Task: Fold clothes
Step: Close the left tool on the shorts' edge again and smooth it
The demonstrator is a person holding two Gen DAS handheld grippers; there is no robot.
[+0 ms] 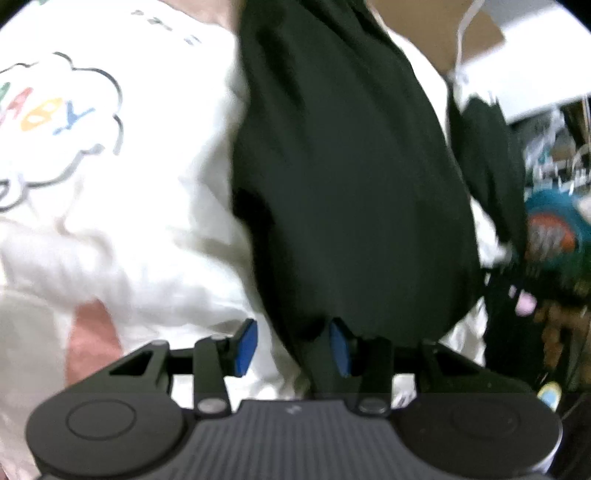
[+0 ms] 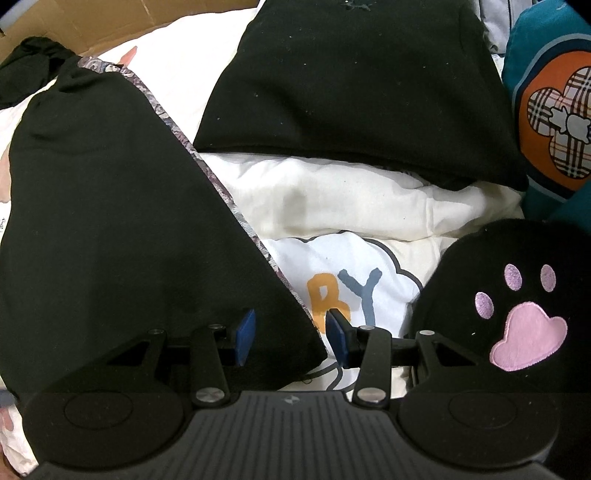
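In the left wrist view, which is blurred, a black garment (image 1: 351,184) lies lengthwise on white bedding (image 1: 155,229). Its narrow near end runs down between the blue pads of my left gripper (image 1: 291,347), which is open; the pads do not press on the cloth. In the right wrist view the same kind of black garment (image 2: 110,221), folded and edged with a patterned trim (image 2: 236,218), lies at the left. Its near corner sits between the pads of my right gripper (image 2: 291,339), which is open and holds nothing.
A second folded black garment (image 2: 351,92) lies at the back. A black item with a pink paw print (image 2: 517,314) sits at the right, beside a teal cushion (image 2: 546,110). The bedding (image 2: 332,195) carries a cloud print (image 2: 351,280). Cardboard (image 2: 92,22) is at the back left.
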